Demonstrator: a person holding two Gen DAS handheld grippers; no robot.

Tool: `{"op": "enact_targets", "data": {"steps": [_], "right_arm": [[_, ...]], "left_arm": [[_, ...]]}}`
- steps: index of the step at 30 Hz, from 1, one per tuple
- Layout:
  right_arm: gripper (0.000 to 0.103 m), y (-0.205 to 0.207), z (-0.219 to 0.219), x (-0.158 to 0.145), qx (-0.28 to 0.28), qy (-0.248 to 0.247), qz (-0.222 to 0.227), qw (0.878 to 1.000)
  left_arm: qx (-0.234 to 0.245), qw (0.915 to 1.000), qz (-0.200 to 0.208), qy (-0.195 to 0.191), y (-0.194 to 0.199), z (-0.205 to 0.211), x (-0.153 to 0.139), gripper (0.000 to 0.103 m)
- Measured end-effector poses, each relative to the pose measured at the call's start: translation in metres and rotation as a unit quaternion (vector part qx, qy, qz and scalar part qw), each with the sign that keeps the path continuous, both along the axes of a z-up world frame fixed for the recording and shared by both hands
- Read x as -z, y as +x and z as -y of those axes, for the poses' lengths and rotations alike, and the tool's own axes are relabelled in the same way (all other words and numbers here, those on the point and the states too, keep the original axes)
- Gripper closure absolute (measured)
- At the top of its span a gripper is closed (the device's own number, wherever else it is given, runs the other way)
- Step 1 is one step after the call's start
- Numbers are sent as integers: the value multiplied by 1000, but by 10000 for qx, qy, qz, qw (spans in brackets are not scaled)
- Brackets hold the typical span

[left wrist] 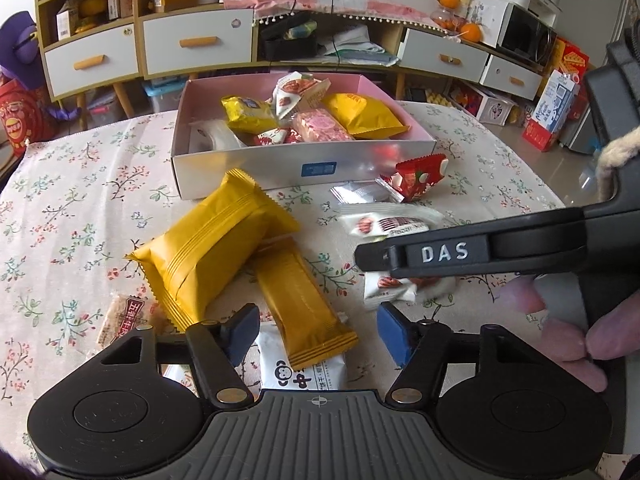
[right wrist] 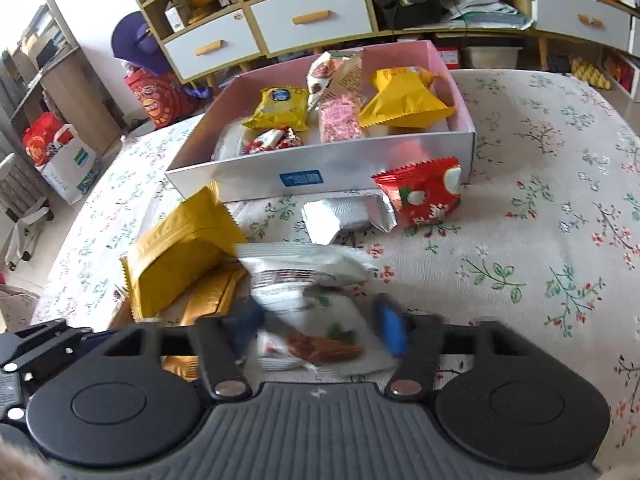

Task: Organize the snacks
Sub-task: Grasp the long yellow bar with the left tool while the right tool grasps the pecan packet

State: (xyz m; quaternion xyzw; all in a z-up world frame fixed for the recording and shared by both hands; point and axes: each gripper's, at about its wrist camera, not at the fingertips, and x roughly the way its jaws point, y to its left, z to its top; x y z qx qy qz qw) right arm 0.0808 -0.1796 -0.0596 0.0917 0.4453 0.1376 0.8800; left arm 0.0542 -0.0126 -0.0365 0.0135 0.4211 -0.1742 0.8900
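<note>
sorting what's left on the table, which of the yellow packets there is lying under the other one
The long narrow yellow bar, flat on the cloth, its far end tucked under the bigger puffy yellow packet, which lies tilted across it.

- Floral cloth (left wrist: 72, 200) covers the surface.
- Behind it, a wooden cabinet (left wrist: 196, 36) with white drawers.
- On the cabinet's right end: a microwave (left wrist: 524, 36), with oranges (left wrist: 470, 31) left of it.
- Left of the cabinet, a purple hat (right wrist: 136, 46).

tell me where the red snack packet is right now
The red snack packet lies on the tablecloth, outside the box, against its front wall near the right corner, with a silver packet just left of it.
</note>
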Motion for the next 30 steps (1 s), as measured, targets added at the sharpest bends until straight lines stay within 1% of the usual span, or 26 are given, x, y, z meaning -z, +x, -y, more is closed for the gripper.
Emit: {"op": "enact_targets", "data": {"steps": [3,6,10,19,27,30], "right_arm": [[61,2,2,-3,12,-17,-27,10000],[62,0,5,-6,28,-177,-6,9998],[62,1,11,-8,63,-132,12,9999],[62,4,19,-7,130,-128,-39,9998],[62,4,20,-7,142,-177,-95,9997],[62,5,20,-7,135,-194,-100,9997]], "left_arm": [[-87,10000,-32,-11,4,1,2,47],[-218,9997,-94,-68,10,1,3,53],[-417,9989,-183,-147,17,1,6,60],[-628,9969,-469,-97,30,6,14,62],[-795,9956,-489,20,37,11,14,62],[-808,9954,-513,67,37,13,13,69]]}}
